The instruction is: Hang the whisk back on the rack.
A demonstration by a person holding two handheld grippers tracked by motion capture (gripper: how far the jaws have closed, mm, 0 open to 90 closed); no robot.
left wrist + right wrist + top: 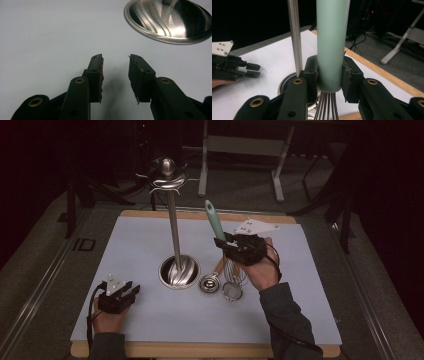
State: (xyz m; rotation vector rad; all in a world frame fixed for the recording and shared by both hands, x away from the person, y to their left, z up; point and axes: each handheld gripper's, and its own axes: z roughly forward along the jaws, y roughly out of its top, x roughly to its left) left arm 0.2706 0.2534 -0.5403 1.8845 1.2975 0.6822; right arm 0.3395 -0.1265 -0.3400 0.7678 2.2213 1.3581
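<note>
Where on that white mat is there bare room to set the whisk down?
Free: the mat left of the stand, above the left gripper, and the near strip along the wooden edge. Crowded: around the scoop and the whisk in the right gripper.

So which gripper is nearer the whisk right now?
Right. The right gripper is clamped on the whisk at the base of its green handle, holding it upright. The left gripper sits open on the mat, on the far side of the metal stand's base.

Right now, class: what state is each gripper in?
Left gripper: open, empty, resting low over the white mat.
Right gripper: closed on the mint-green handle of the wire whisk, held upright.
</note>
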